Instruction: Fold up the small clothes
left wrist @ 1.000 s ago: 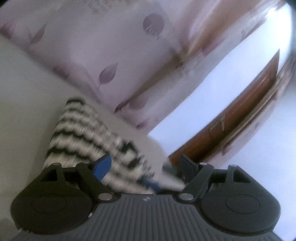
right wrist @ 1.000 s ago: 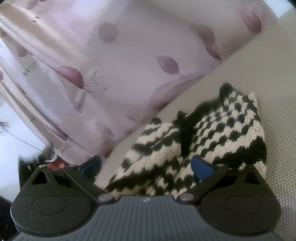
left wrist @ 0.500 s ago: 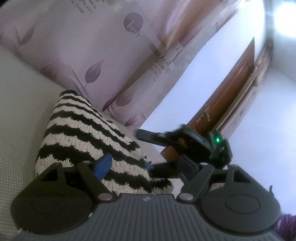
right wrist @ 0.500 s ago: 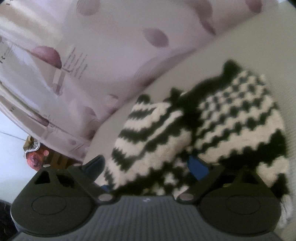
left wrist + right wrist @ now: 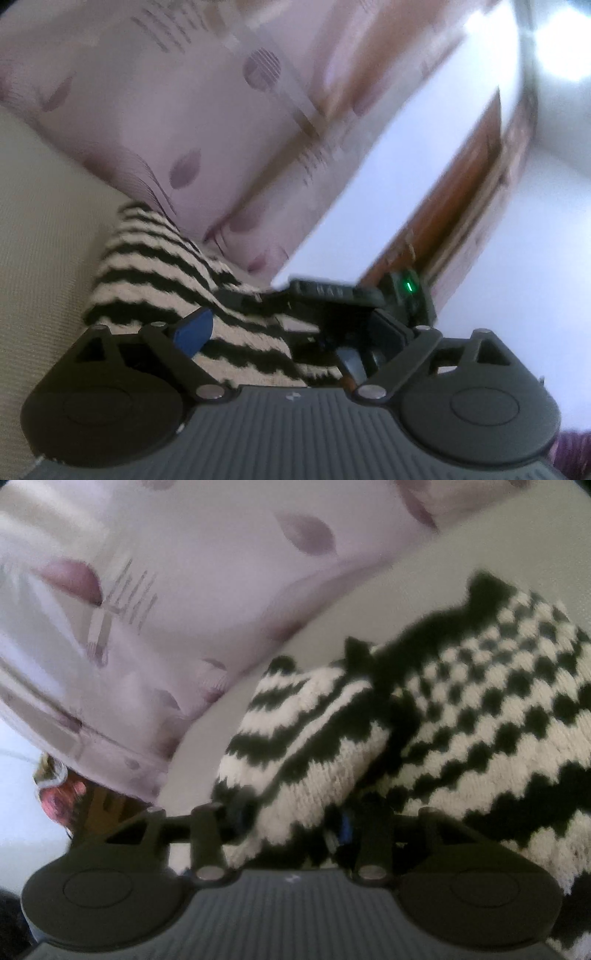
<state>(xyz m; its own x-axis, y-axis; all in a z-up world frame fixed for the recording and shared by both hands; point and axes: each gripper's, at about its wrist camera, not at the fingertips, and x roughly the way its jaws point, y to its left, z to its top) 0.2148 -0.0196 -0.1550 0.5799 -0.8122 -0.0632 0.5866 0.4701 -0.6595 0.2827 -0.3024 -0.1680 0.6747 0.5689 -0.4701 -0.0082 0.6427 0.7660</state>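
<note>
The left tongs (image 5: pixel 280 339) point roughly level, their 2 fingers spread wide and opening further; the blue pad (image 5: pixel 194 330) of one finger stands clear, touching nothing on its inner face. The right tongs (image 5: pixel 291 821) tilt downward and forward, fingers drawn close and closing, with knit fabric bunched between them; whether the pads already press it is hard to tell through the blur.

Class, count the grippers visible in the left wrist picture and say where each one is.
2: the left gripper along the bottom, jaws opening around the striped knit; the right gripper at right, on it.
</note>
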